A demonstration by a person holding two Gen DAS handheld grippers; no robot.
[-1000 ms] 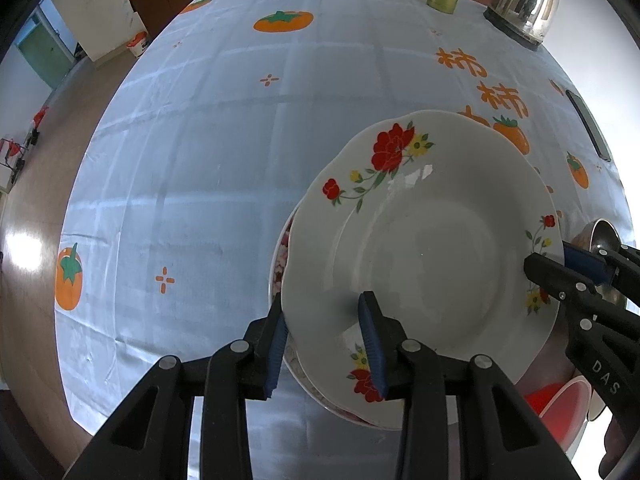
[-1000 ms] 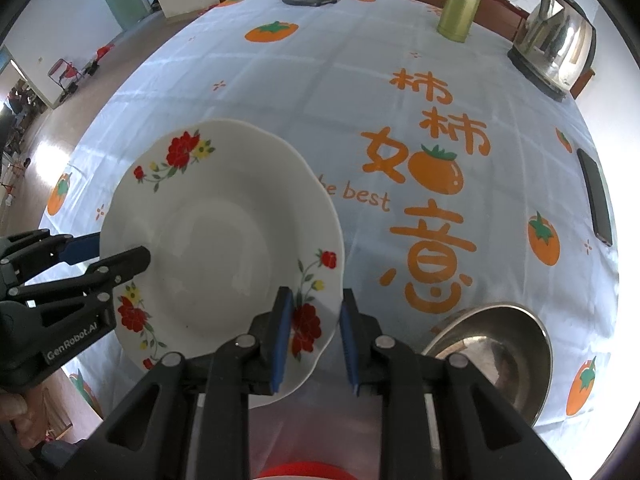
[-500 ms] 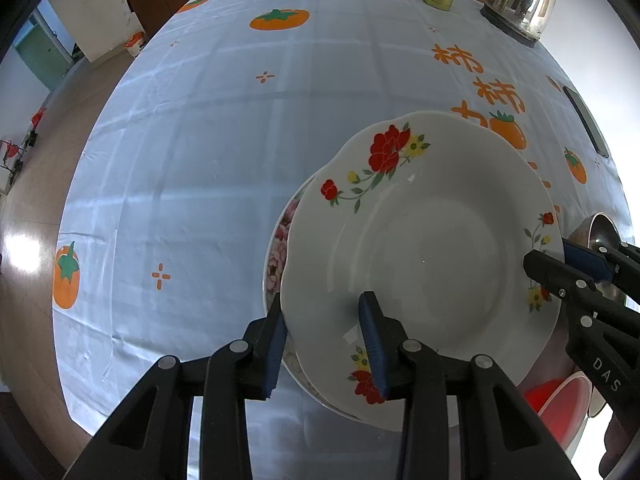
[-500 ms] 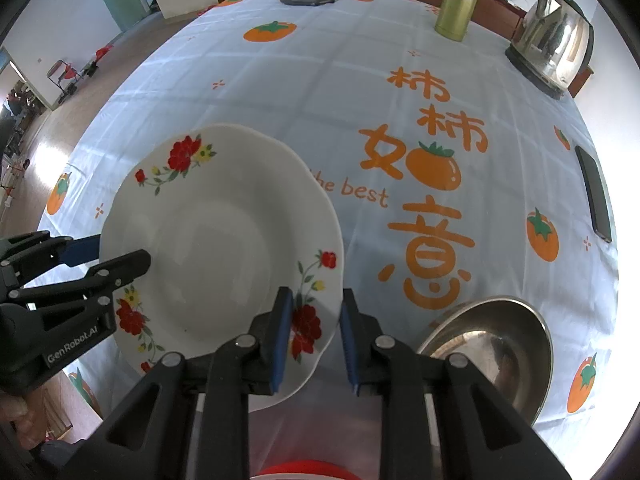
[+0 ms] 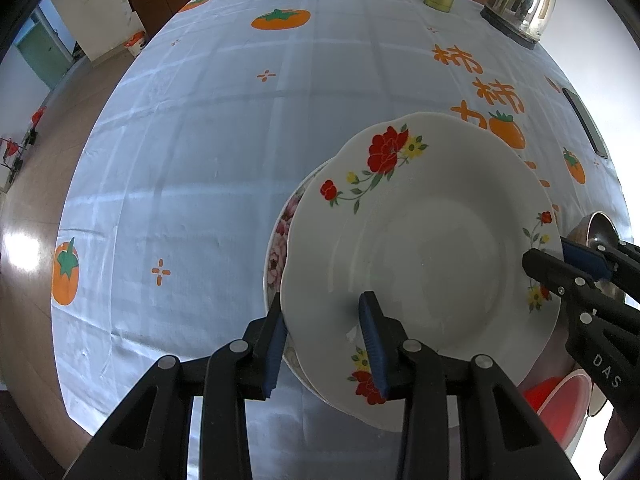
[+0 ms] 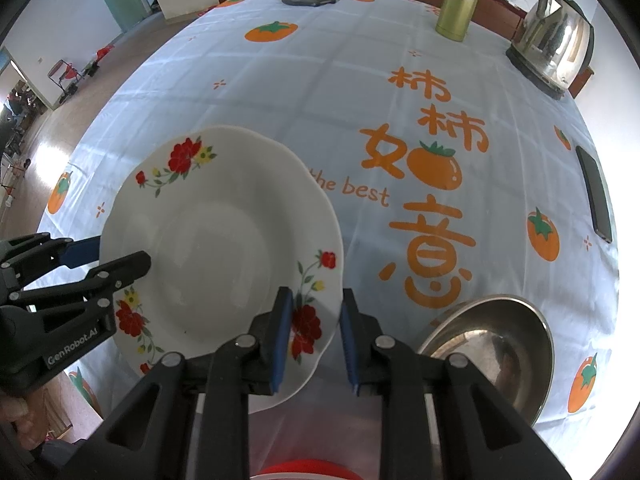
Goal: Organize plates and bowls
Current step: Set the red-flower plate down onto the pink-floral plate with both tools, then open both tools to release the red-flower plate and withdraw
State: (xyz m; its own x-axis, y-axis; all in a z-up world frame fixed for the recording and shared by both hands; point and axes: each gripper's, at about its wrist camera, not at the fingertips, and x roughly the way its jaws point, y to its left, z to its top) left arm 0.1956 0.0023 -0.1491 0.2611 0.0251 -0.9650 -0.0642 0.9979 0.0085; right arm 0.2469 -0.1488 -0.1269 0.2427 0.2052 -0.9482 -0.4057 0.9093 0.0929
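The white plate (image 5: 424,248) has a scalloped rim painted with red and yellow flower sprays and a plain, shallow well. It faces up, roughly level, above a second plate (image 5: 280,236) with pink flowers, of which only a left sliver shows beneath it. A steel bowl (image 6: 492,348) stands upright on the tablecloth to the right of the white plate, apart from it. A red bowl (image 5: 560,404) with a pale rim peeks out at the plate's near right edge.
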